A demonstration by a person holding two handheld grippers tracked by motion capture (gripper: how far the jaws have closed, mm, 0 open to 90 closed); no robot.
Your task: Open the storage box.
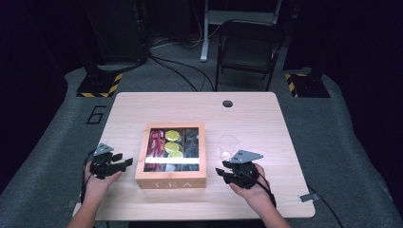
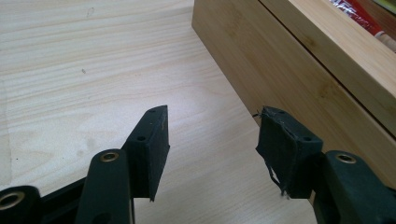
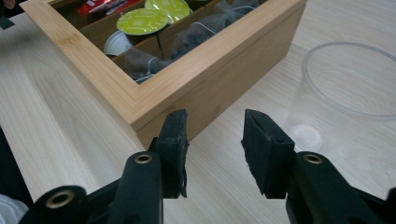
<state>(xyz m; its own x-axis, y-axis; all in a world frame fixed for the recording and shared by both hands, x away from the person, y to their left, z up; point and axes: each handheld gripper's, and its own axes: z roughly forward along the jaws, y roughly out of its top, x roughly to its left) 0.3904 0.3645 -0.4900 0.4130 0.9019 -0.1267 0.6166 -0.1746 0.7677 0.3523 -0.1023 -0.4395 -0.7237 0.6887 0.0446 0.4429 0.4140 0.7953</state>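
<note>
A wooden tea box marked TEA sits mid-table, its glass-paned lid down over red packets, yellow-green capsules and dark tea bags. The left gripper rests on the table left of the box, open, nothing between its pads; the box's side wall runs just beside its right jaw. The right gripper lies right of the box, open and empty, pointing at the box's near corner. A clear plastic cup stands just beyond it, to the right of its jaws.
The light wood table has a round cable hole near its far edge. A black folding chair and stand bases with yellow-black tape sit on the floor behind. A metal bracket sticks out at the table's near right corner.
</note>
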